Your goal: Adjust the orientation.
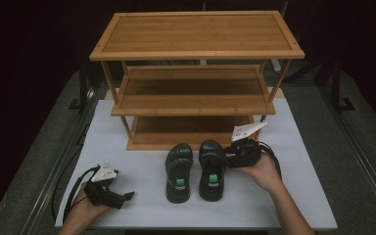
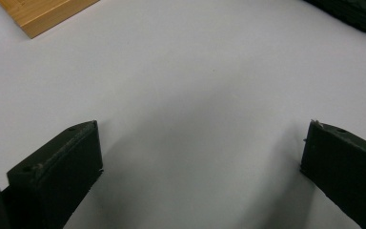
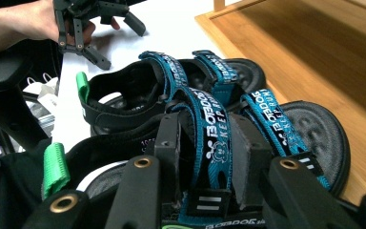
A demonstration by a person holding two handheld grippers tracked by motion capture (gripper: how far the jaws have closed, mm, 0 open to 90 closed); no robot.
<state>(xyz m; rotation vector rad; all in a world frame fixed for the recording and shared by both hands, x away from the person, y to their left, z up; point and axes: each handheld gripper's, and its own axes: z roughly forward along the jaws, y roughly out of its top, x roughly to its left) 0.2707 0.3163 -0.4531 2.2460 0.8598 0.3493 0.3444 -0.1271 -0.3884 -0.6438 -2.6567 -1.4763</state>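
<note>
Left gripper rests on the table, jaws spread and empty. Right gripper pinches a strap of the right sandal, which stands before the rack beside its mate. Grasp step appears in hand; next calls for lifting onto a shelf.

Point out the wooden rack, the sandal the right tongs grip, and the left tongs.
Wooden rack (image 1: pixel 196 33), high view, top shelf board.
Right sandal (image 1: pixel 211 171), high view, its footbed.
Left tongs (image 1: pixel 129 195), high view, between the open tips.
</note>
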